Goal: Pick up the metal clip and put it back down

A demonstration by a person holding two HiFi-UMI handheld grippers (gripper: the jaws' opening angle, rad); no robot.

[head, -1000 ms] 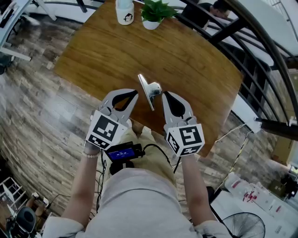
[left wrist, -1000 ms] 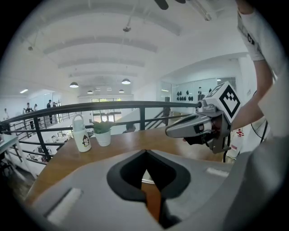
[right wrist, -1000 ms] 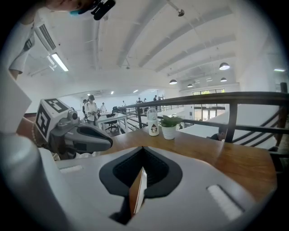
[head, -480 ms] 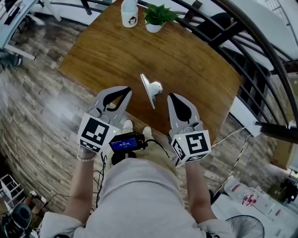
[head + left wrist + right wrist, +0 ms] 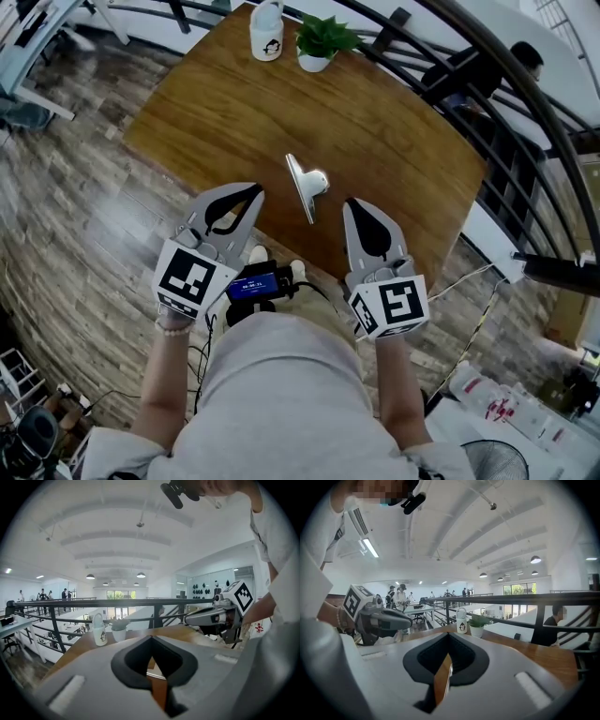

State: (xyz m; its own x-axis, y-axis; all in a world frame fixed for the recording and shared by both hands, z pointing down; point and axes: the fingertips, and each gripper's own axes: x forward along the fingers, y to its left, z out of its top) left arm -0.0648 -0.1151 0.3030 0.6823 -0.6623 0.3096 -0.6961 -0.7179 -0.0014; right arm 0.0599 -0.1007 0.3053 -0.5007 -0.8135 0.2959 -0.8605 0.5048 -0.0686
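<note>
Wooden table is spanning the upper head view. Left gripper and right gripper are hovering at its 6 o'clock edge, each keeping its jaws pressed together on nothing. Potted plant and white bottle are standing at the table's 12 o'clock edge. Metal clip is lying on the tabletop, apart from both grippers: left tips at its 9 o'clock, right tips at its 4 o'clock.

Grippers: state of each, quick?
Left gripper: closed, empty.
Right gripper: closed, empty.
Clip: held by neither.
</note>
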